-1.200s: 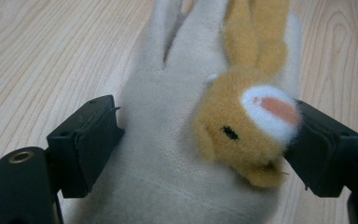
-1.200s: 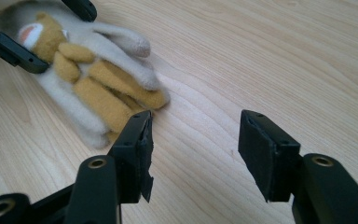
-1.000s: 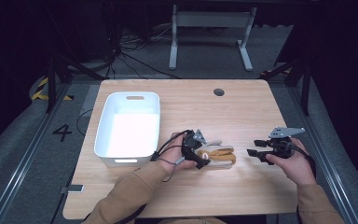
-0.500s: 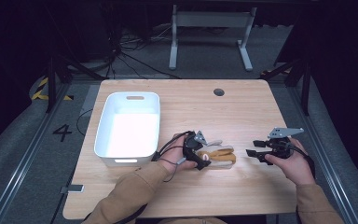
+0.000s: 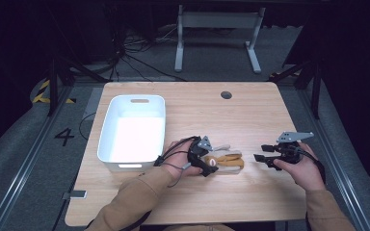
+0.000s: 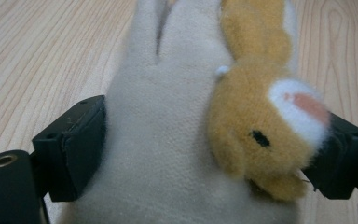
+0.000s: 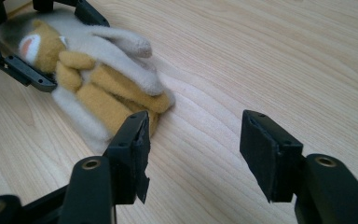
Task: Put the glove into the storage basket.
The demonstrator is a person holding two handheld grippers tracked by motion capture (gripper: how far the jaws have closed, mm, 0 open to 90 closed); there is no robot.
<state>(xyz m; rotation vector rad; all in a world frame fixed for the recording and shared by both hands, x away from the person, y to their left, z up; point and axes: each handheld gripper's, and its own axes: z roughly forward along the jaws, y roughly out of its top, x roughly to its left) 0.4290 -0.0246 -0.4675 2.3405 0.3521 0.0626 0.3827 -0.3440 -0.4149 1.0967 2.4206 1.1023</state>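
Your left gripper is clenched on the plush rabbit (tan and cream, lying on the wooden counter just right of the white bin), one jaw at each side of its head; your right gripper sits released, jaws spread, near the toy's far end but not touching it.

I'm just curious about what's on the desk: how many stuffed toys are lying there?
1. A tan and cream stuffed toy lies on the table just right of the white tub, with the left gripper closed around its head end. The tub looks empty.
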